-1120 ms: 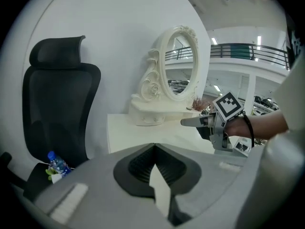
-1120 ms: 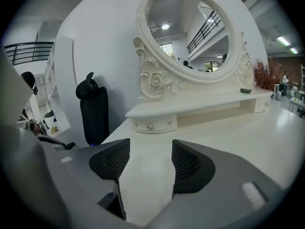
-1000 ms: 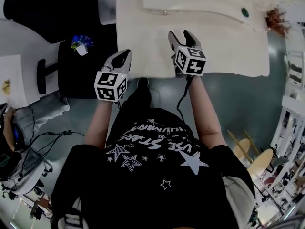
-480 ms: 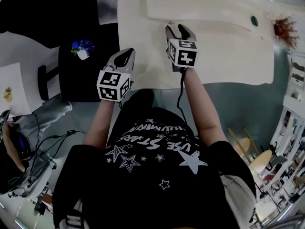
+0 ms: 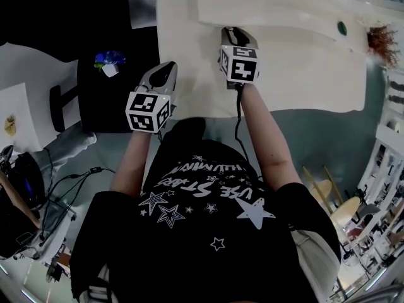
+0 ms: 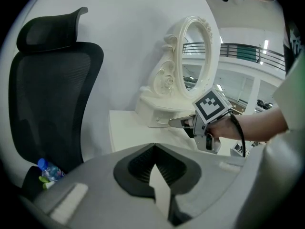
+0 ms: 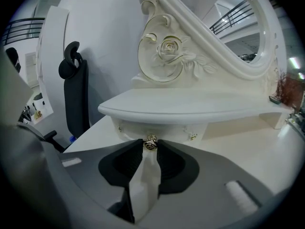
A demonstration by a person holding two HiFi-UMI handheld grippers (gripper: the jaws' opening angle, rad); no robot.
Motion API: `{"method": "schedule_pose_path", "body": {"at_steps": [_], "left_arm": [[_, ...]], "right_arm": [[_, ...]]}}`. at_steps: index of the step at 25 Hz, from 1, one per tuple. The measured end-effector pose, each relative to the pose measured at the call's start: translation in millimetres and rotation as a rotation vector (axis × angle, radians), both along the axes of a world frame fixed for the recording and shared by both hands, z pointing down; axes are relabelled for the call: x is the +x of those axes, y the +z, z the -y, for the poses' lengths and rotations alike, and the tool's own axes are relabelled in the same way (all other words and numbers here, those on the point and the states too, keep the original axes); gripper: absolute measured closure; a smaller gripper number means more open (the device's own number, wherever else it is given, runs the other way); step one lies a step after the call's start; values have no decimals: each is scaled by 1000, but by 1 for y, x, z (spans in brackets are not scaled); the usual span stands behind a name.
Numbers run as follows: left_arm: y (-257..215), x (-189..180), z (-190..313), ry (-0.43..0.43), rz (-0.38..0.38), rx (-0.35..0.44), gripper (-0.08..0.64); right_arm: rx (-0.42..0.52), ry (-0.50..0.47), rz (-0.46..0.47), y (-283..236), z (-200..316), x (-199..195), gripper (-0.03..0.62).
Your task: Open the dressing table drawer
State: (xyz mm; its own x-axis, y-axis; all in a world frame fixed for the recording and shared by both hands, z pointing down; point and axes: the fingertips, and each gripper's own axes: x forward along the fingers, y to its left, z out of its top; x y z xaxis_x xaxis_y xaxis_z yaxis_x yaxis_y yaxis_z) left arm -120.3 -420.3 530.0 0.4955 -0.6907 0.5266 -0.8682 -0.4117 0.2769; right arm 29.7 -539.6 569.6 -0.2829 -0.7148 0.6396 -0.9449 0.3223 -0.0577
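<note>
The white dressing table (image 5: 303, 62) has a small drawer (image 7: 164, 128) under its raised shelf, with a brass knob (image 7: 151, 141) on its front. My right gripper (image 7: 151, 147) has just been closing, and the knob now sits pinched between its two fingertips. In the head view the right gripper (image 5: 237, 34) reaches over the table top to the shelf front. My left gripper (image 5: 162, 73) hangs at the table's near left corner, shut with nothing in it. The left gripper view shows its own jaws (image 6: 154, 146) closed and the right gripper (image 6: 174, 122) at the drawer.
An ornate white mirror (image 7: 214, 37) stands on the shelf. A black mesh office chair (image 6: 52, 94) is to the left of the table, with a blue bottle (image 5: 108, 60) on its seat. Cables lie on the floor at lower left.
The right gripper moved forward across the table top to the drawer front and its jaws closed around the knob. The left gripper shifted slightly forward.
</note>
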Motion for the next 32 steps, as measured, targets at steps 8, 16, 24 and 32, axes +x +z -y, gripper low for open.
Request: {"method": "schedule_pose_path", "body": {"at_steps": [8,16,24,32], "left_arm": [[-4,0,-10,-8,0,0,558],[-8,0,-23,-18,-1,4,558],[-10,4,-34,-25,-1,7,558],[-15,10,-43,-28,0,8,558]], "right_arm": [[-4,-6,-12,-1,-8,2,469],[-20,-20,-18,-3,-24,4,471],[-28,-27,-16,-2,-40,6,471],[-37,-34,-13,-2,-56,9,471]]}}
